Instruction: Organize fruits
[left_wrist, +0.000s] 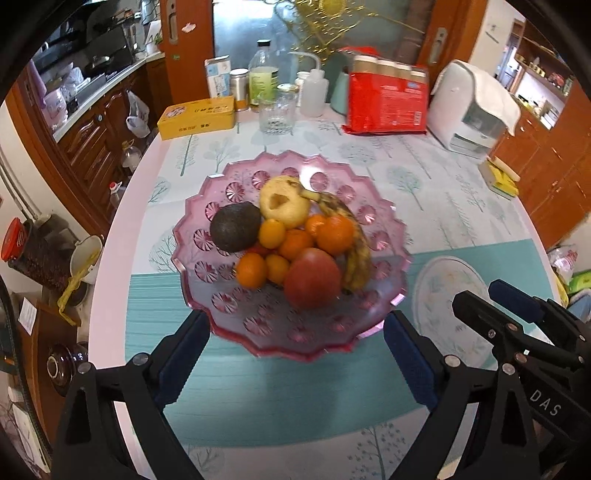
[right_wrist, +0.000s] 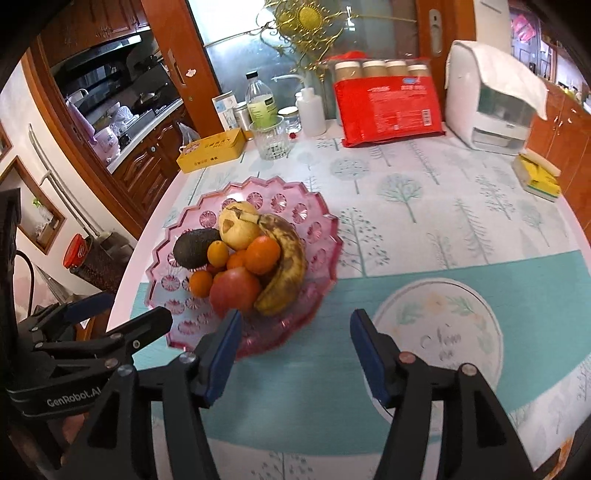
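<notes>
A pink scalloped glass fruit plate (left_wrist: 229, 192) (right_wrist: 317, 221) stands on the table with an avocado (left_wrist: 235, 226) (right_wrist: 195, 246), a yellow pear (left_wrist: 284, 201) (right_wrist: 238, 229), a spotted banana (left_wrist: 354, 251) (right_wrist: 284, 266), a red apple (left_wrist: 313, 283) (right_wrist: 236, 291) and several small oranges (left_wrist: 334, 234) (right_wrist: 263, 254) piled on it. My left gripper (left_wrist: 295, 349) hangs open above the plate's near rim, nothing between its fingers. My right gripper (right_wrist: 293, 350) is open over the teal mat, just right of the plate, also empty. Each gripper shows at the edge of the other's view.
A round white floral mat (left_wrist: 452, 295) (right_wrist: 443, 332) lies right of the plate. Along the table's back stand a yellow tin (left_wrist: 197, 116), a glass tumbler (left_wrist: 277, 110), bottles (left_wrist: 263, 74), a red packet (left_wrist: 388, 99) and a white appliance (left_wrist: 472, 110). Yellow sponges (right_wrist: 539, 177) sit far right.
</notes>
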